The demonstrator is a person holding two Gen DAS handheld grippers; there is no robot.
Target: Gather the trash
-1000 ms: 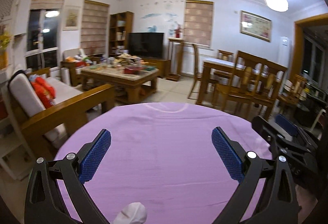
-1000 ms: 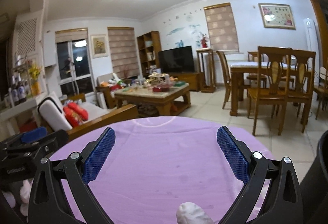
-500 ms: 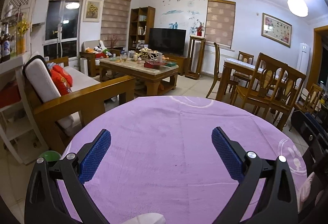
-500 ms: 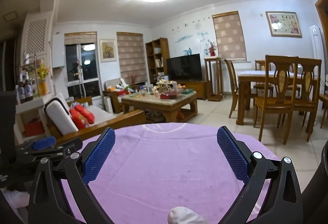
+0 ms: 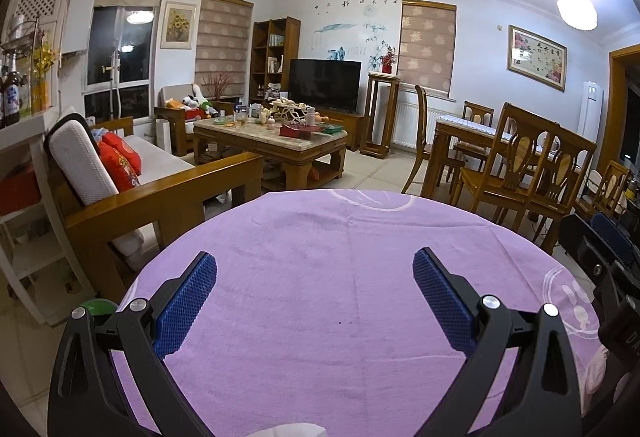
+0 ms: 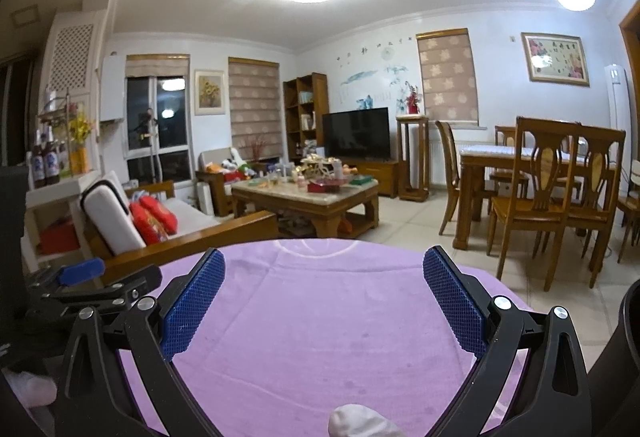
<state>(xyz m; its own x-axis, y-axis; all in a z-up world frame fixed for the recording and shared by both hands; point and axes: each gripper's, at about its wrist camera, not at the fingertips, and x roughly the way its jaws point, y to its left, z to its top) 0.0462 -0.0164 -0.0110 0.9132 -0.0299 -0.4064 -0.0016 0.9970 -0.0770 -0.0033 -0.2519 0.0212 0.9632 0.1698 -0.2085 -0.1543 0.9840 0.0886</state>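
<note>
A round table under a purple cloth fills the lower half of both views. My left gripper hovers over it, open, with nothing between its blue pads. A white crumpled lump peeks in at the bottom edge, below the fingers. My right gripper is also open and empty over the cloth. Another white crumpled lump lies just under it at the bottom edge. Each gripper shows in the other's view: the right one at the right edge, the left one at the left.
A dark round container stands at the right edge. A wooden sofa flanks the table's left, and dining chairs stand to the right. A pale lump lies low on the left. A green ball sits on the floor.
Both views have tilted up and the left one has swung left, showing more of the sofa. The white lumps have slid toward the bottom edges. Both grippers stay open.
</note>
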